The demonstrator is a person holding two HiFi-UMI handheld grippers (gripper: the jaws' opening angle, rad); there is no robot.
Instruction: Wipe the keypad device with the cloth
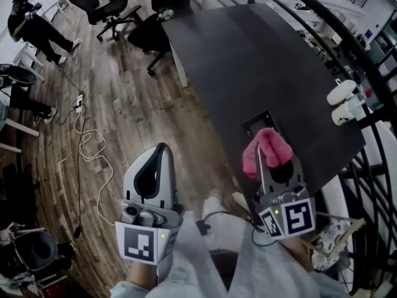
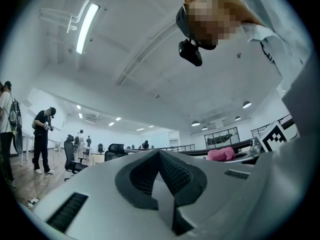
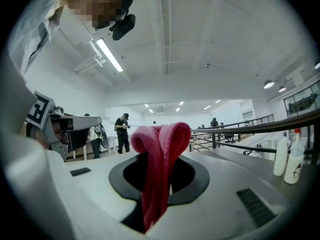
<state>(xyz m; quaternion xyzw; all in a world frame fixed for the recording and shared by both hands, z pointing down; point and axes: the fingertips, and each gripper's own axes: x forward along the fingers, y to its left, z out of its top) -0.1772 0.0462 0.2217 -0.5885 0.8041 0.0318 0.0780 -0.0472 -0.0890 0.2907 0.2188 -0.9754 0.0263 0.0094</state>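
A dark flat keypad device point(image 1: 257, 123) lies on the dark table point(image 1: 248, 54), near its front edge. My right gripper point(image 1: 270, 158) hovers just in front of the device, shut on a folded pink cloth point(image 1: 267, 149) that covers the device's near end. In the right gripper view the cloth point(image 3: 159, 164) stands up between the jaws and the device is hidden. My left gripper point(image 1: 162, 149) hangs over the wooden floor to the left of the table. Its jaws are shut on nothing point(image 2: 160, 156). From the left gripper view the cloth point(image 2: 221, 154) shows far right.
Two white bottles point(image 1: 344, 101) stand at the table's right edge, also seen in the right gripper view as bottles point(image 3: 287, 156). A black railing point(image 1: 372, 166) runs along the right. Office chairs point(image 1: 105, 8), a loose cable point(image 1: 87, 148) and people occupy the floor at left.
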